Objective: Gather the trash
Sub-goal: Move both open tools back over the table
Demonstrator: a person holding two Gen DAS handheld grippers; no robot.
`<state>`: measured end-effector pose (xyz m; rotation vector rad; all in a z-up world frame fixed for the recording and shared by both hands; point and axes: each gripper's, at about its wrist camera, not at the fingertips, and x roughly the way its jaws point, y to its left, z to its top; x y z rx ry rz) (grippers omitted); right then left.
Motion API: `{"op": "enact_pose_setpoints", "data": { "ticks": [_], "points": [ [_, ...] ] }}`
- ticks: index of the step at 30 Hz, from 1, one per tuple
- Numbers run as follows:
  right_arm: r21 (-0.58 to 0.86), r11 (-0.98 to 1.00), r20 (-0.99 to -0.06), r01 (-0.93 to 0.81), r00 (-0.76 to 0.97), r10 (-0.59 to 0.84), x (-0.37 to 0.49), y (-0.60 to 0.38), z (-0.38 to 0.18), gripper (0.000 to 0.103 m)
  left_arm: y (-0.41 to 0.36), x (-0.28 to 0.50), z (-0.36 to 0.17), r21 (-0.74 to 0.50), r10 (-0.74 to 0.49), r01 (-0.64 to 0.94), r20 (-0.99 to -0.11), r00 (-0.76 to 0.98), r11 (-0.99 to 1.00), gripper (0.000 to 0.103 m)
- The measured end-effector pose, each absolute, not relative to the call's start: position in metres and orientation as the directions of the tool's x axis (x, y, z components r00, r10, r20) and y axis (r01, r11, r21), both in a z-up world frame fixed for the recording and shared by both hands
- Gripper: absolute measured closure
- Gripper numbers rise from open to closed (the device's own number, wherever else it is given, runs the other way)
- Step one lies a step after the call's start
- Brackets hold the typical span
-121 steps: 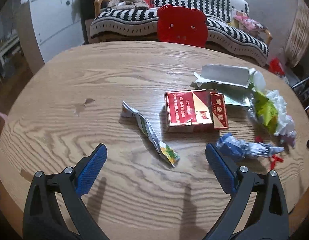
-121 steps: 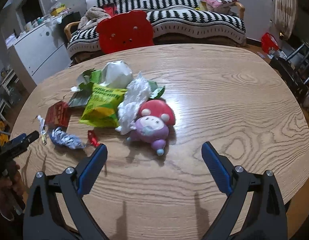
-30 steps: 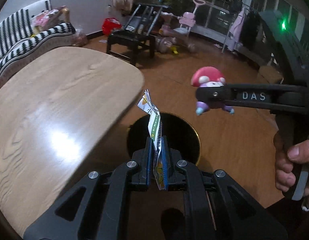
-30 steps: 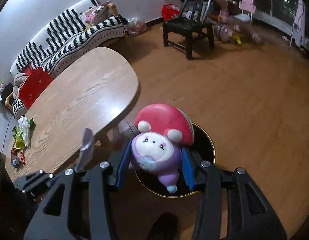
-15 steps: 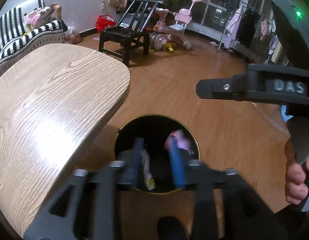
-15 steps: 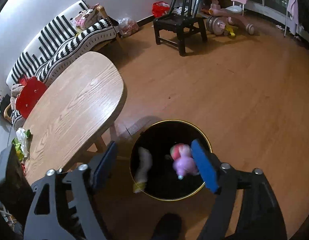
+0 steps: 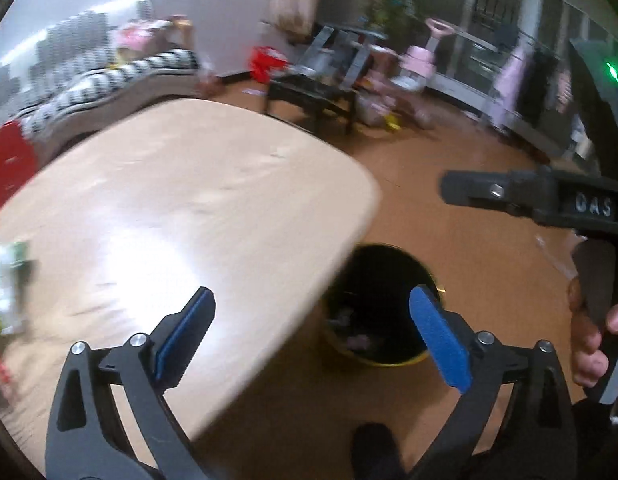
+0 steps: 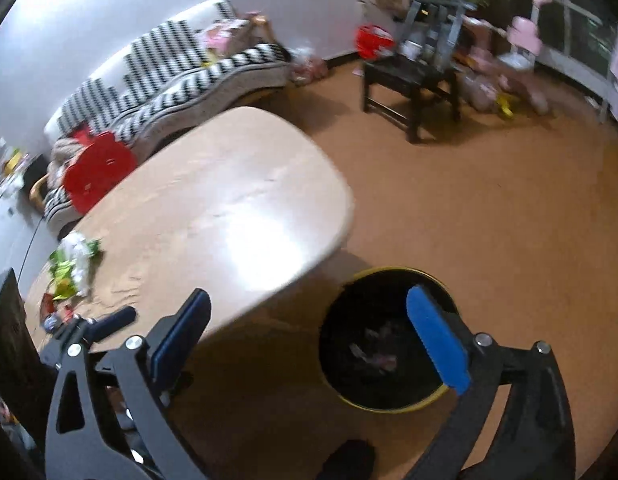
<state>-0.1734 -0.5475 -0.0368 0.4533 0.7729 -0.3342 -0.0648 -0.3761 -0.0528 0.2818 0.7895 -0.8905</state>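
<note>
Both views are blurred. The left gripper (image 7: 312,316) hangs over the rounded corner of a pale oval wooden desk (image 7: 169,208), its blue-padded fingers (image 7: 437,340) spreading apart with nothing between them. Just beyond that corner, on the brown floor, stands a round black bin with a yellow rim (image 7: 383,304); small pale and pinkish scraps lie at its bottom.

The right gripper (image 8: 309,330) is also opening, empty, with its right finger (image 8: 435,340) over the bin (image 8: 389,344). A person's hand (image 7: 593,332) holds it at the right edge of the left view.

The remaining litter, a loose heap of green and white crumpled wrappers (image 8: 71,264), lies on the far left part of the desk (image 8: 229,200), well apart from the bin. A black-and-white striped sofa (image 8: 169,76) stands behind the desk.
</note>
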Motion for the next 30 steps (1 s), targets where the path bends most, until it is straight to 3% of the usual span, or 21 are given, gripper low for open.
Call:
{"op": "enact_pose_setpoints", "data": {
  "ticks": [20,30],
  "points": [
    [0.177,0.983,-0.714,-0.050,0.681,0.163,0.004,-0.258,-0.015,0.008,-0.043,0.017,-0.006,-0.049,-0.257,0.312,-0.696,0.670,0.949,0.007],
    [0.147,0.983,-0.719,-0.110,0.671,0.182,0.030,-0.204,-0.023,0.008,0.042,0.022,-0.020,-0.056,-0.173,0.190,-0.709,0.684,0.980,0.007]
  ]
}}
